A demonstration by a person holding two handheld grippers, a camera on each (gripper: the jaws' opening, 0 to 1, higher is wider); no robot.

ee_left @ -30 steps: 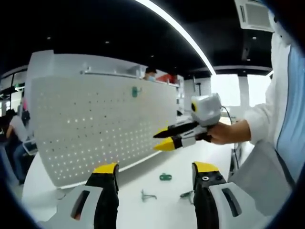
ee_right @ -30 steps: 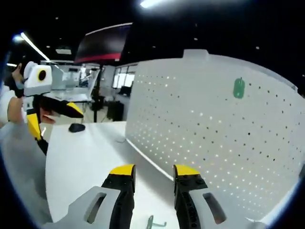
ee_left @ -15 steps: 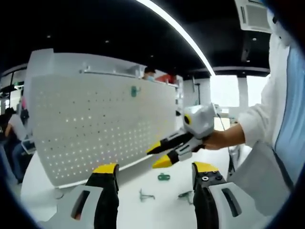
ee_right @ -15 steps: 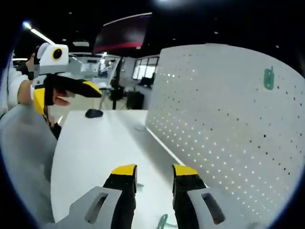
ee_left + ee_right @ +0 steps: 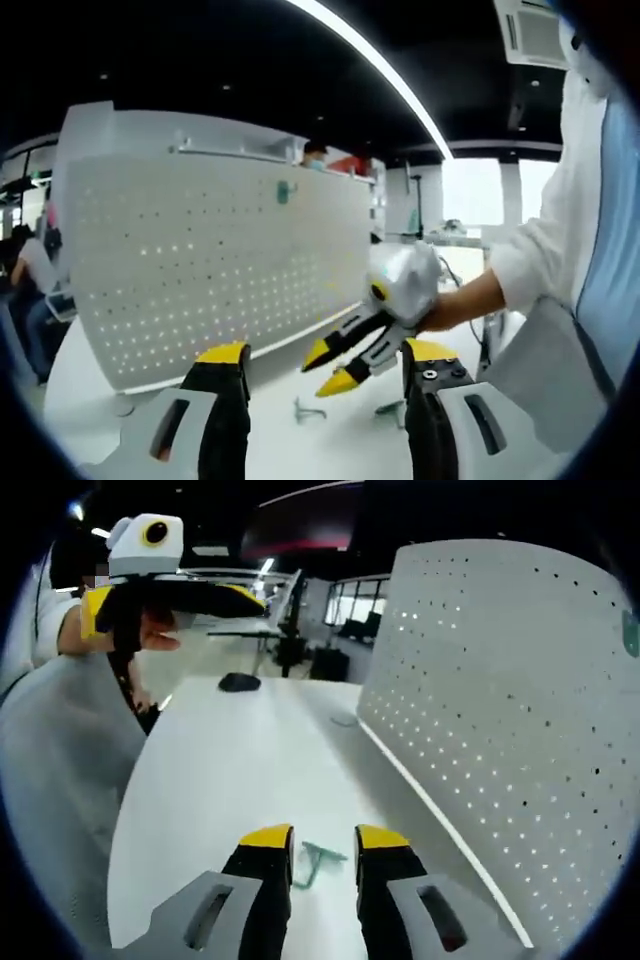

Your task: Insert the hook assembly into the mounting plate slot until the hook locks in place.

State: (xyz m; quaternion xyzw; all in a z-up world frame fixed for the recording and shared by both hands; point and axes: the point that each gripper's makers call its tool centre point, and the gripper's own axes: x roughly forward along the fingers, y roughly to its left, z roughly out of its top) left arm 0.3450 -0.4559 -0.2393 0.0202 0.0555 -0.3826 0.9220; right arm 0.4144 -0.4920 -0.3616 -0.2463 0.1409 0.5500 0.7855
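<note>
Since a second ago you have brought your right gripper (image 5: 333,367) down from level with the middle of the pegboard (image 5: 210,260) to just above the table (image 5: 350,440); its yellow tips now point down at the table, jaws parted with nothing between them. In the right gripper view the camera has swung down with it, so the right gripper (image 5: 320,842) now frames a green wire hook (image 5: 312,858) lying flat on the table (image 5: 230,780) just beyond the tips, near the foot of the pegboard (image 5: 520,710). The jaws are not touching the hook.

Your left gripper (image 5: 325,355) has kept its place, released and empty, with a grey metal hook (image 5: 310,409) on the table between its jaws, in front of the pegboard. In the right gripper view the left gripper (image 5: 225,598) is held high, well away from the pegboard; you cannot tell from there how its jaws stand.

A small green piece (image 5: 285,191) sits already fixed high on the pegboard. A dark mouse (image 5: 240,682) lies at the far end of the table from the pegboard's near edge.

The table is plain white; behind the pegboard the room is dark-ceilinged with a long light strip (image 5: 370,60), and a seated person (image 5: 30,270) shows past the pegboard's left edge
</note>
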